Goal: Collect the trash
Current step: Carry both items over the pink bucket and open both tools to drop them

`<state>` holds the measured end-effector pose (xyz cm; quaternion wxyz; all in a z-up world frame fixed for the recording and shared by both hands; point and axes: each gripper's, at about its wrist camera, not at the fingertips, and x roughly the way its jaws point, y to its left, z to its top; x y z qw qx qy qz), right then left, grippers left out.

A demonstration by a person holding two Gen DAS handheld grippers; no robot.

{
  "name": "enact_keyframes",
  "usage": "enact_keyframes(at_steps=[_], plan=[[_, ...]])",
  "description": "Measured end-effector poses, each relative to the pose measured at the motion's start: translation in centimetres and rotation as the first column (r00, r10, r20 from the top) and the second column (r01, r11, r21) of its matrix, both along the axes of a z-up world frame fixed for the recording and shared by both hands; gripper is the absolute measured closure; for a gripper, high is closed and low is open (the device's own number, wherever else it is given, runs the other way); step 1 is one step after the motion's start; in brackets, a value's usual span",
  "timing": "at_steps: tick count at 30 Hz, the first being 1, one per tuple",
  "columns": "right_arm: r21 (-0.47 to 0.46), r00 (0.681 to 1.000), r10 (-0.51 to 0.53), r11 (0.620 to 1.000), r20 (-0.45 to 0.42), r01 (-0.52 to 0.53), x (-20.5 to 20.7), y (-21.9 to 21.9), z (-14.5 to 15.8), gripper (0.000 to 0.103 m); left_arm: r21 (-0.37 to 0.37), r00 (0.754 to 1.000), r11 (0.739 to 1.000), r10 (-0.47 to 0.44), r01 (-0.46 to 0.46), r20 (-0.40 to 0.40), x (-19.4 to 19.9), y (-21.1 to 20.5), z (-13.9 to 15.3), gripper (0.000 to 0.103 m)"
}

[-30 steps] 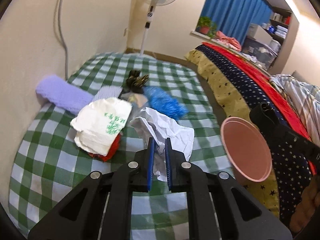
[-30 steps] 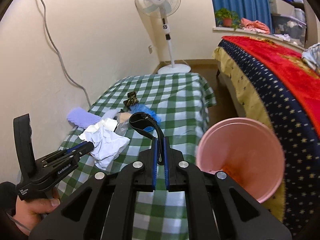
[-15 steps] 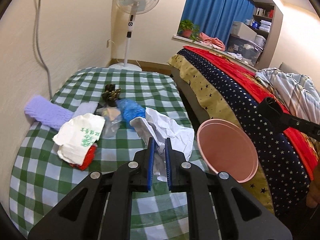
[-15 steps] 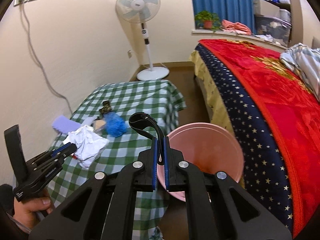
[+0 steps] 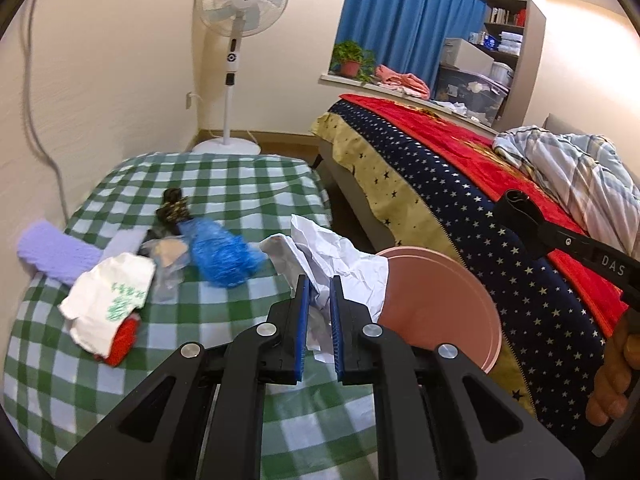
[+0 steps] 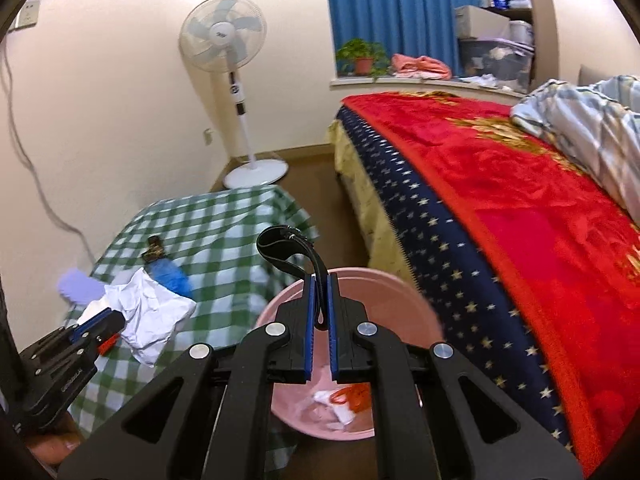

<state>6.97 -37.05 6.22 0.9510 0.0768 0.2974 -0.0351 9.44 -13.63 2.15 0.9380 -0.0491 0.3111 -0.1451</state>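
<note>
My left gripper is shut on a crumpled white paper, held above the right edge of the green checked table. The paper's right side overlaps the rim of a pink bin that stands between table and bed. My right gripper is shut on a black strap, whose loop sticks up over the pink bin. White and orange scraps lie in the bin. The right wrist view shows the left gripper with the paper at lower left.
On the table lie a blue fluffy wad, a white bag with green print over something red, a clear bag, a dark wrapper and a purple cloth. A bed with a red blanket runs along the right. A standing fan is behind.
Both grippers have swung right, away from the table's middle toward the bin. The paper now hangs at the bin's rim, and the strap is over the bin's mouth.
</note>
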Motion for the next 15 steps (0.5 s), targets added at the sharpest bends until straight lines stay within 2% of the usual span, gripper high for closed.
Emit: enact_keyframes(at_steps=[5,15], plan=[[0.01,0.998,-0.069,0.998,0.004,0.069,0.2,-1.8,-0.3,0.097,0.017,1.0,0.999,-0.029,0.029,-0.004,1.1,-2.6,-0.5,0.093],[0.036,0.987,-0.157,0.987,-0.04,0.159,1.0,-3.9,-2.7,0.097,0.049,0.997,0.996,-0.075,0.075,0.003,2.6,-6.5,-1.4,0.093]])
